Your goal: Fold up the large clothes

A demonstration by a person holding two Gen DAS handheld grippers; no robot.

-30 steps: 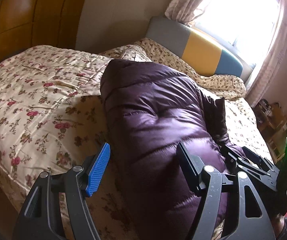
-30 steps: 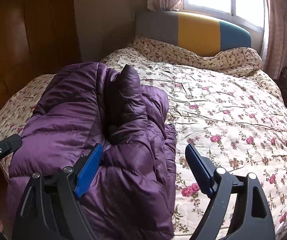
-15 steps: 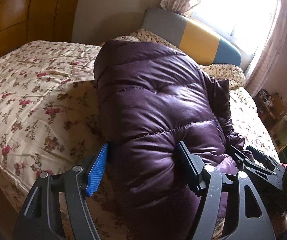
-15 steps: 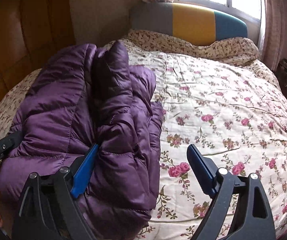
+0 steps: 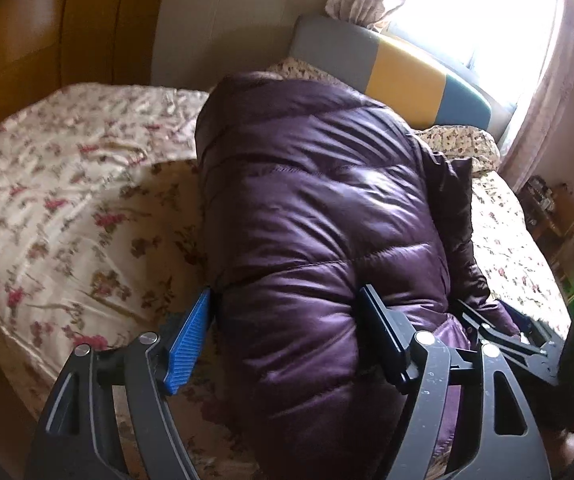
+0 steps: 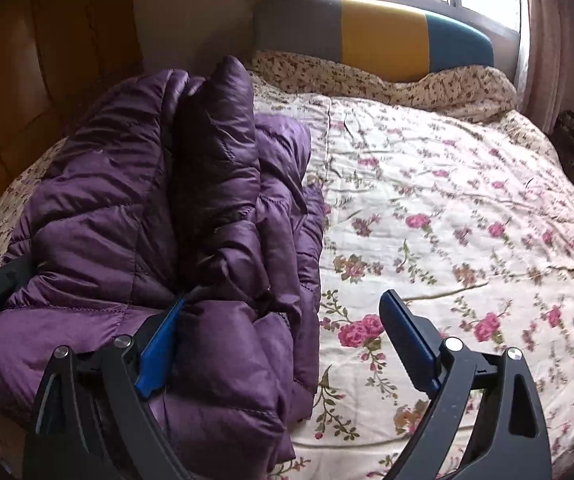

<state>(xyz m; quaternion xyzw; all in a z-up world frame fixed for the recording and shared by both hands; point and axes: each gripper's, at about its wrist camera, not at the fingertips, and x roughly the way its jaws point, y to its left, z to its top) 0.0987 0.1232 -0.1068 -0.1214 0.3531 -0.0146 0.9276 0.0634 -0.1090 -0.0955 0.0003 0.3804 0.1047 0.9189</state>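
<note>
A big bed (image 6: pixel 467 208) with a flowery cover sits under a bright window. On it lies a puffy purple coat (image 5: pixel 319 216), folded into a long thick bundle near the bed's edge. The left tool (image 5: pixel 287 320) sits around one end of the bundle, and its jaws have just been opening. The right tool (image 6: pixel 283 328) has been opening too, one finger against the coat, the other over bare cover. I think both are letting go so the fold stays flat.
</note>
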